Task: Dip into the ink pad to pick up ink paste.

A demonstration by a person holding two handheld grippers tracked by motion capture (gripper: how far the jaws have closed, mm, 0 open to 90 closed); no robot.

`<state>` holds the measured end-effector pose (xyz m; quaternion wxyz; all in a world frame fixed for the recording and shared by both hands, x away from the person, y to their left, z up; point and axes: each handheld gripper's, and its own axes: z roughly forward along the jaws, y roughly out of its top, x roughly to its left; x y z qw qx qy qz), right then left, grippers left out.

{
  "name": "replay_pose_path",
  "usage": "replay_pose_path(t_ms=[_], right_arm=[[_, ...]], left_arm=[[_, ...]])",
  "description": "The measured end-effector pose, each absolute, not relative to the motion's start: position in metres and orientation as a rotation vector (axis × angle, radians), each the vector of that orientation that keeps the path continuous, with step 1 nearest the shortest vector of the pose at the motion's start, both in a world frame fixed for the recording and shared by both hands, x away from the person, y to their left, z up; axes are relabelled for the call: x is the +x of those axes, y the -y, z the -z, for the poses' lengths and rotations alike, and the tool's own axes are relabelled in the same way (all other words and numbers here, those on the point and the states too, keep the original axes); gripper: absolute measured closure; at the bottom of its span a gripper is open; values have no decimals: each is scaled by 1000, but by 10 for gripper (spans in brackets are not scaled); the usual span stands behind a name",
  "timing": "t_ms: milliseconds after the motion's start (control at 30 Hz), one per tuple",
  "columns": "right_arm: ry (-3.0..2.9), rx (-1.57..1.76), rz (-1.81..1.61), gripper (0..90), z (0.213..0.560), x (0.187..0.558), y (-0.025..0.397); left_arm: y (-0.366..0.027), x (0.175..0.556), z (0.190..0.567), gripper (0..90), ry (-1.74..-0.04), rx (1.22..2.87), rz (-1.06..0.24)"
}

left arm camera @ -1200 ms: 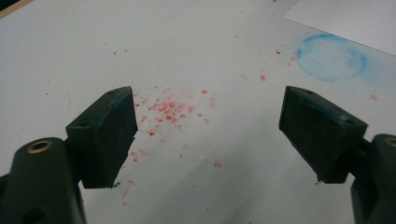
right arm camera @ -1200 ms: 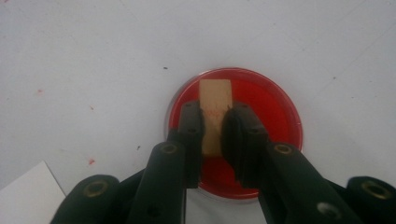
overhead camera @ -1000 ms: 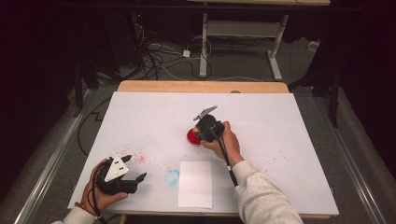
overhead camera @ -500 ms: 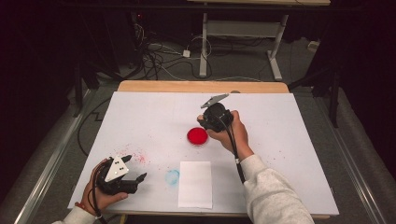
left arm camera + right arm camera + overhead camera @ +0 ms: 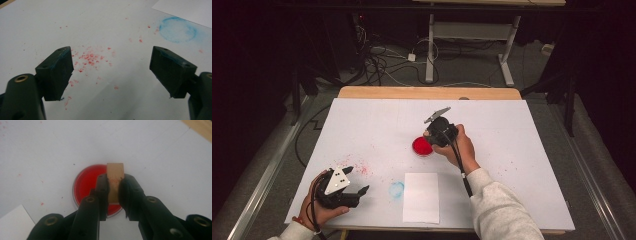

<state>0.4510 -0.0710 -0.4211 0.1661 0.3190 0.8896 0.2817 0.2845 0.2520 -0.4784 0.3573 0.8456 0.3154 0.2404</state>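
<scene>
Above red dish (image 5: pixel 86 186), right tool (image 5: pixel 114 185) clamping wooden block (image 5: pixel 115 176)

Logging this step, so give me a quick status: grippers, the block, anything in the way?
Right gripper shut on wooden block, over red ink dish. Left gripper open, above red speckles. White paper near, nothing blocking.

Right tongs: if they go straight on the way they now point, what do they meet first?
Most likely the red ink pad. The right tongs are shut on a wooden block aimed down at it, so the block's tip would probably touch first. How far above the pad it hangs is unclear.
</scene>
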Motion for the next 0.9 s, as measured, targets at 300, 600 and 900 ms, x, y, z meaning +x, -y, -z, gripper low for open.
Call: replay_pose_path(t_ms=[300, 600, 900], right_arm=[[-2587, 924, -738, 762, 444, 455, 66], [-2599, 923, -730, 763, 450, 455, 63], [-2586, 900, -734, 763, 453, 453, 64]], left_arm=[[-254, 285, 479, 182, -821, 2184, -616], [-254, 285, 479, 182, -822, 2184, -617], [-256, 286, 479, 182, -826, 2177, -609]])
